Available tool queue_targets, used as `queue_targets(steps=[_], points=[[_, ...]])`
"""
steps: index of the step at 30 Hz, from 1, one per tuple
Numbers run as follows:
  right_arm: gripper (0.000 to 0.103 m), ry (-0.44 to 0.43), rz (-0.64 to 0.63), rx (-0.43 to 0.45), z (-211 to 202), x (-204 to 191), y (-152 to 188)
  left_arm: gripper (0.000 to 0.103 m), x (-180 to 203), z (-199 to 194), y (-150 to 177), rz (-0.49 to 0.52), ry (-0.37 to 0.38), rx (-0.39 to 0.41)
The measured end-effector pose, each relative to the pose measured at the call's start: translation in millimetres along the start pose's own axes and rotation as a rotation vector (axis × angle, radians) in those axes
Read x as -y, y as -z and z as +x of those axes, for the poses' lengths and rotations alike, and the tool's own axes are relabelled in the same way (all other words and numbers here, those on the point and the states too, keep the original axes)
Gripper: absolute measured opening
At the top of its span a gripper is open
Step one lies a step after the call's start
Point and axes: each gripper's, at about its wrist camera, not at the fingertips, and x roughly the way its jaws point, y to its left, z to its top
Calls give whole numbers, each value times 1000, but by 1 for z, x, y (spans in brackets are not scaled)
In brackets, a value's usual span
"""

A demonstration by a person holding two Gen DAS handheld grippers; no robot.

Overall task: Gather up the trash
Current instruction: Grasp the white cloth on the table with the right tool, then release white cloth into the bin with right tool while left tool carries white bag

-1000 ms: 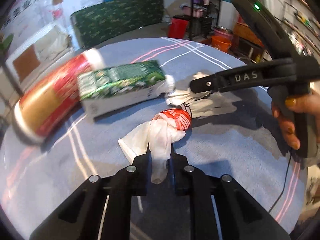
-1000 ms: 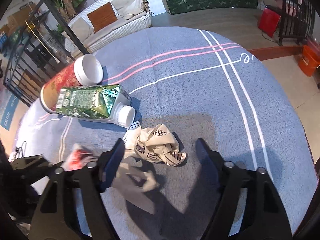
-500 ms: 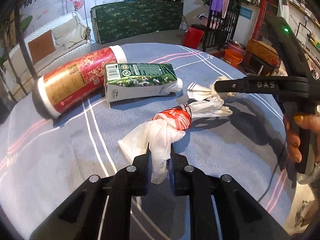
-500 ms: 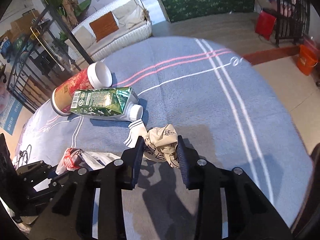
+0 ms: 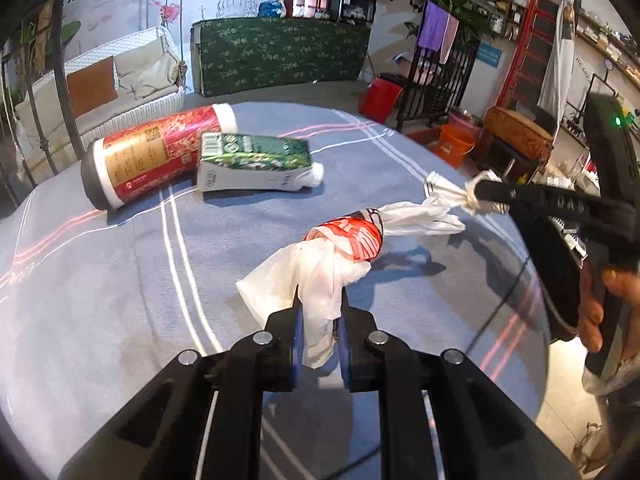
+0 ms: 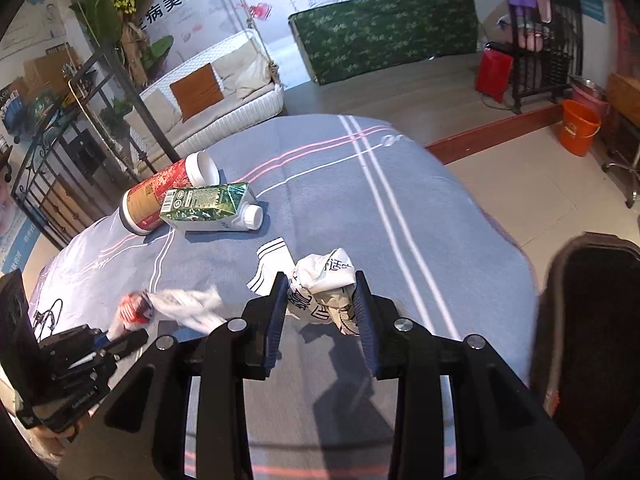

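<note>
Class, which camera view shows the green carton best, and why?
The left wrist view: the green carton lies on its side, large and unobstructed, barcode and cap visible, beside the red canister. The right wrist view shows it smaller and farther off, though still whole.

R hand-held gripper (image 6: 322,300) closed on crumpled paper (image 6: 326,286), lifted.

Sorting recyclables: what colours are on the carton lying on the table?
The carton is mostly green with a white underside and white cap; clearest in the left wrist view.

Crumpled paper wad (image 6: 326,294) and plastic bag (image 5: 320,276), both lifted.
</note>
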Motion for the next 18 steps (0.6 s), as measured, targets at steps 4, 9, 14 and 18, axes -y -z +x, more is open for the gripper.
queue_targets(steps=[4, 9, 14, 18], points=[[34, 25, 20, 35, -25, 13, 13, 15, 24, -6, 5, 17, 5, 30], [34, 70, 53, 73, -50, 30, 32, 15, 55, -8, 11, 21, 52, 54], [34, 118, 114, 105, -81, 58, 55, 15, 89, -7, 12, 30, 116, 66], [34, 166, 161, 115, -102, 82, 73, 15, 119, -3, 12, 58, 167, 66]])
